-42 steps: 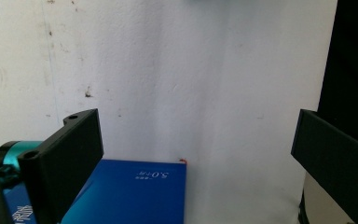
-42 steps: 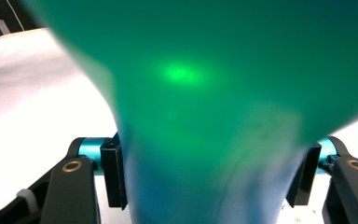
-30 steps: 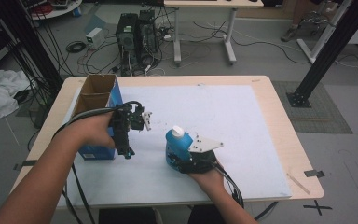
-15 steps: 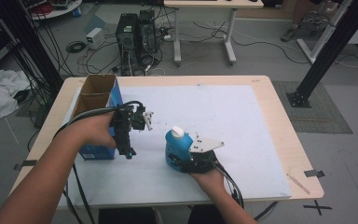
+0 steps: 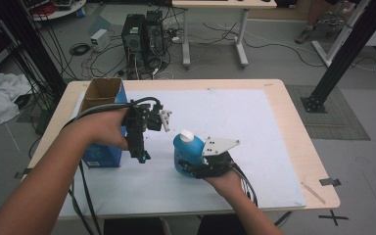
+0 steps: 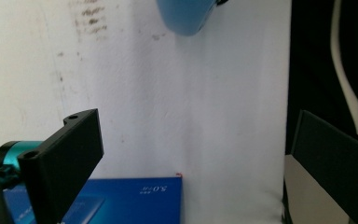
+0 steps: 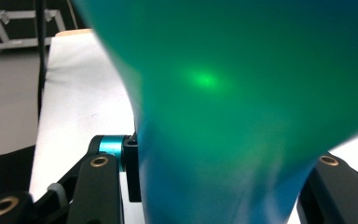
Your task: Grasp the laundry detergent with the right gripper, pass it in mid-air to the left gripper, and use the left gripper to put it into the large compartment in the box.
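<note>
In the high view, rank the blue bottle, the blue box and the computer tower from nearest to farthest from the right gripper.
1. Blue bottle: clamped in the jaws of the right gripper, at the front middle of the table.
2. Blue box: open-topped, at the table's left edge, behind the left gripper.
3. Computer tower: on the floor beyond the table's far edge.

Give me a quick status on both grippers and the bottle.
Right gripper shut on blue bottle. Left gripper open, empty, beside blue box. Nothing in the way.
</note>
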